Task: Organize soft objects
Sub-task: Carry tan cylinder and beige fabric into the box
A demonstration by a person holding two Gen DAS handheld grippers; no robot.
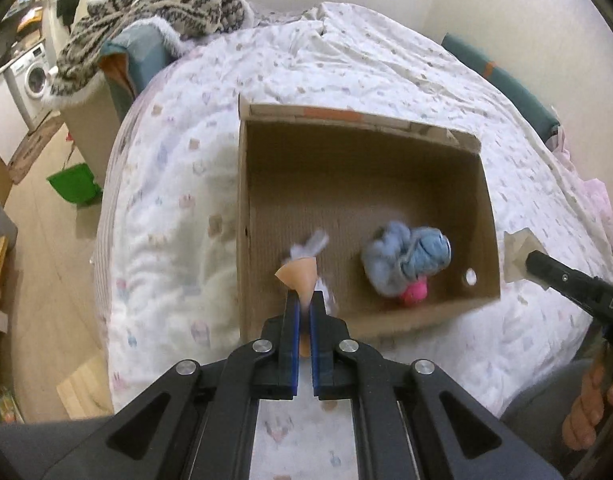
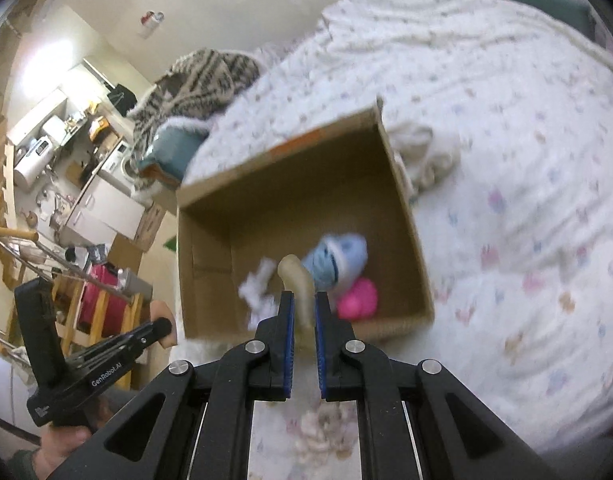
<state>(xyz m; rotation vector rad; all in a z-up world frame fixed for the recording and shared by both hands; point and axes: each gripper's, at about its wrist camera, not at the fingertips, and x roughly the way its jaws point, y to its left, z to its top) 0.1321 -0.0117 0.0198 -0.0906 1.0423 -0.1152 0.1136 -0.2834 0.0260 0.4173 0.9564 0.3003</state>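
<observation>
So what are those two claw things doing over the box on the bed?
A person holds a claw in each hand above the open brown cardboard box on the white patterned quilt. The left claw is shut on a peach-coloured cloth piece; the right claw pinches a beige soft piece. Inside the box lie a light blue plush toy, something pink and something white.

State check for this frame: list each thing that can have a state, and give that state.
Left gripper: shut on a peach cloth piece.
Right gripper: shut on a beige soft piece.
Cardboard box: open-topped, resting on the bed.
Blue soft toy: inside the box.
Pink soft item: inside the box, beside the blue toy.
White cloth scrap: inside the box.
</observation>
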